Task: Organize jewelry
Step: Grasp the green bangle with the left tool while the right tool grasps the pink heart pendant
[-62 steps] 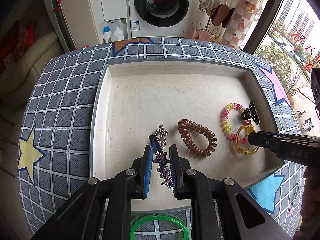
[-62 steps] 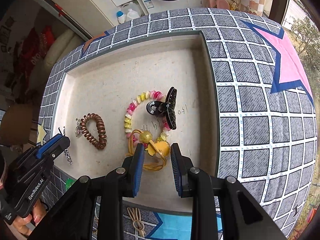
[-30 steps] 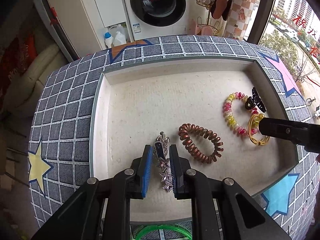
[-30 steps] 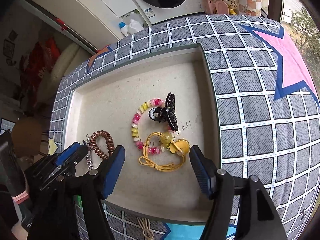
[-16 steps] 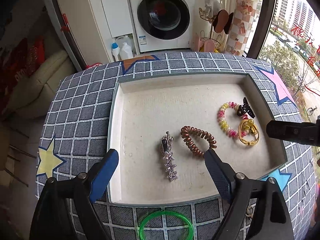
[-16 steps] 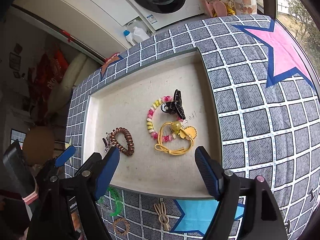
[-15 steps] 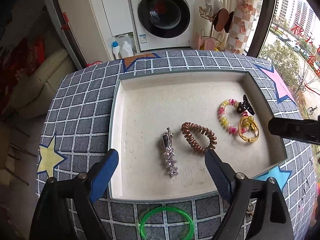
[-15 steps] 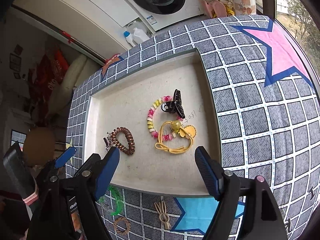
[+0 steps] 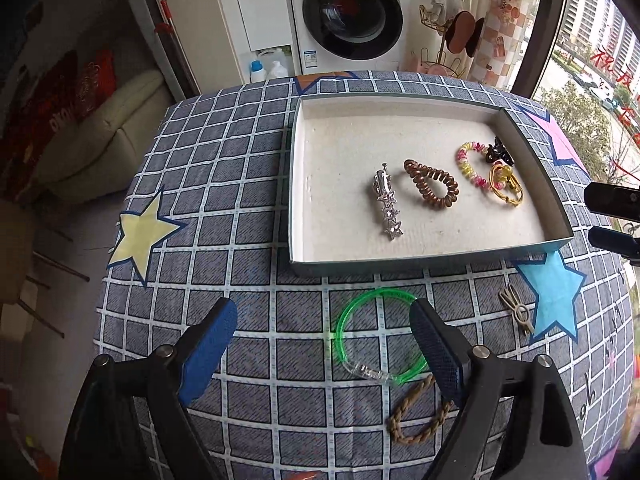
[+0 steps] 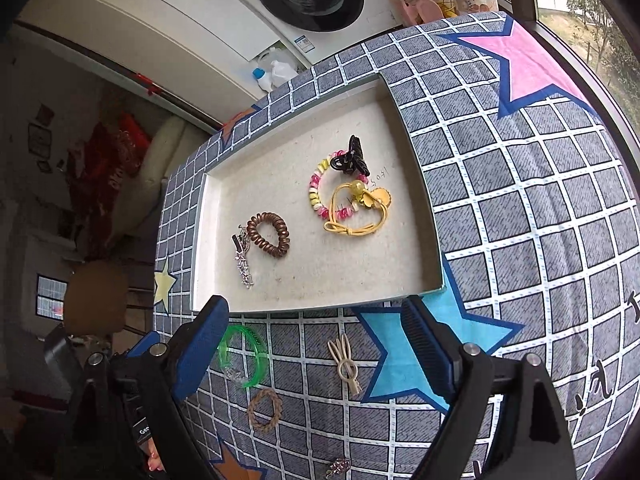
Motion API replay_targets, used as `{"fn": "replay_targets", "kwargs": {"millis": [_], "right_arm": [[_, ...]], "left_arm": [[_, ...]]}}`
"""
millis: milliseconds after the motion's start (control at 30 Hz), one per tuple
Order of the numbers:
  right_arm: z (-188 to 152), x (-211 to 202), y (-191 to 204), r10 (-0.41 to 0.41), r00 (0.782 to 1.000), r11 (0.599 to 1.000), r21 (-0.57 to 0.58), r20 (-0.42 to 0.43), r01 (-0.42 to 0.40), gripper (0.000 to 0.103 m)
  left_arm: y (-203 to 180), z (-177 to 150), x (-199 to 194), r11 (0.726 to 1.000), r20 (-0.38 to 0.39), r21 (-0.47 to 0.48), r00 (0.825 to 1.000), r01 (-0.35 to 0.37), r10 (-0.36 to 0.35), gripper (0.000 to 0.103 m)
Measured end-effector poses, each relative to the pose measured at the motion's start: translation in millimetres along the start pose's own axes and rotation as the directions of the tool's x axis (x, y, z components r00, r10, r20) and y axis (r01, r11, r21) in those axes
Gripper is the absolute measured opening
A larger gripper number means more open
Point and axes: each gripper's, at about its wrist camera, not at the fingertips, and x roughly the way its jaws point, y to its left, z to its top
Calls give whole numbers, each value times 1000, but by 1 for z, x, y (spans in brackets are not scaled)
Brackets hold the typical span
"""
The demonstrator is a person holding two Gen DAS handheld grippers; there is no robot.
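At right view's bottom edge, small trinket (image 10: 338,467), unseen leftward

Inside the tray (image 9: 297,184) we find open floor along its left third and near edge. The star hair clip (image 9: 387,206), brown coil tie (image 9: 431,184), beaded bracelet (image 9: 470,165), black claw clip (image 9: 497,151) and yellow hair tie (image 9: 505,185) crowd its middle and right. Before the tray, the green bangle (image 9: 378,335), braided tie (image 9: 418,410) and beige clip (image 9: 517,309) clutter the cloth; leftward the cloth lies bare.
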Motion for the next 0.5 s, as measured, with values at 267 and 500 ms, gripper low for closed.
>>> {"fn": "replay_targets", "kwargs": {"millis": [267, 500], "right_arm": [[-28, -11, 2, -8, 1000, 1000, 19, 15, 8, 91], [-52, -18, 2, -57, 997, 998, 21, 46, 56, 91]], "left_arm": [[12, -27, -5, 1000, -35, -28, 999, -2, 1, 98], [14, -45, -4, 999, -75, -36, 997, 16, -19, 98]]}}
